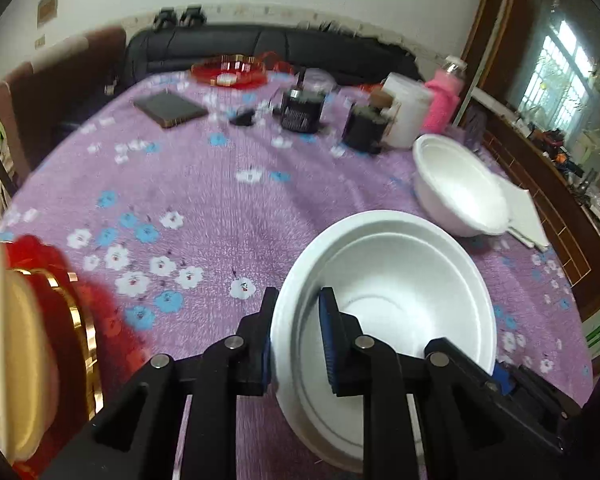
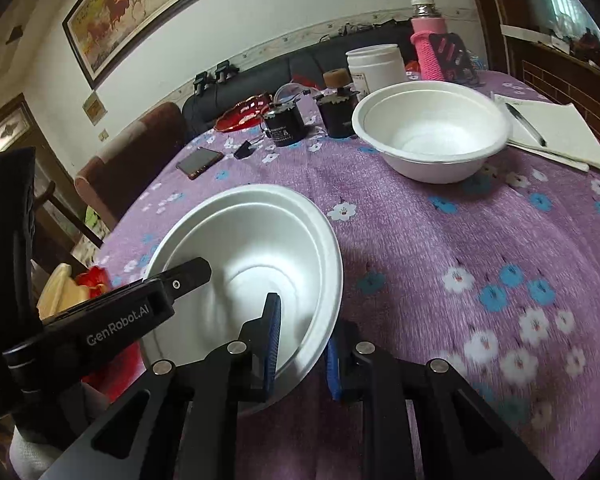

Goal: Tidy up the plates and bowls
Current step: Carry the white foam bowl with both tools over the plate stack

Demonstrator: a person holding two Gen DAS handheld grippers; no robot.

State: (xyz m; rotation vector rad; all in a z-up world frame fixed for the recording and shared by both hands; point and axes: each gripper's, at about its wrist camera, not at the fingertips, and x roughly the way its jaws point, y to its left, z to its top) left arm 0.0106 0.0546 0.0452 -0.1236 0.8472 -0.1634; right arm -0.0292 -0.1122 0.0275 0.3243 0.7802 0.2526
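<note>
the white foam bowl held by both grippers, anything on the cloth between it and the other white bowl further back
Nothing visible. Between the held white foam bowl and the second white foam bowl lies only bare purple floral tablecloth; the dark jars and the white tub stand behind it.

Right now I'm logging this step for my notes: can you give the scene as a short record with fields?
surface: round table with purple flowered cloth
near bowl: white bowl, tilted
left tongs: shut on near bowl's rim, one pad inside, one outside
right tongs: shut on the same bowl's opposite rim
far bowl: second white bowl, upright on the cloth, untouched
beside far bowl: white papers with a pen
</note>
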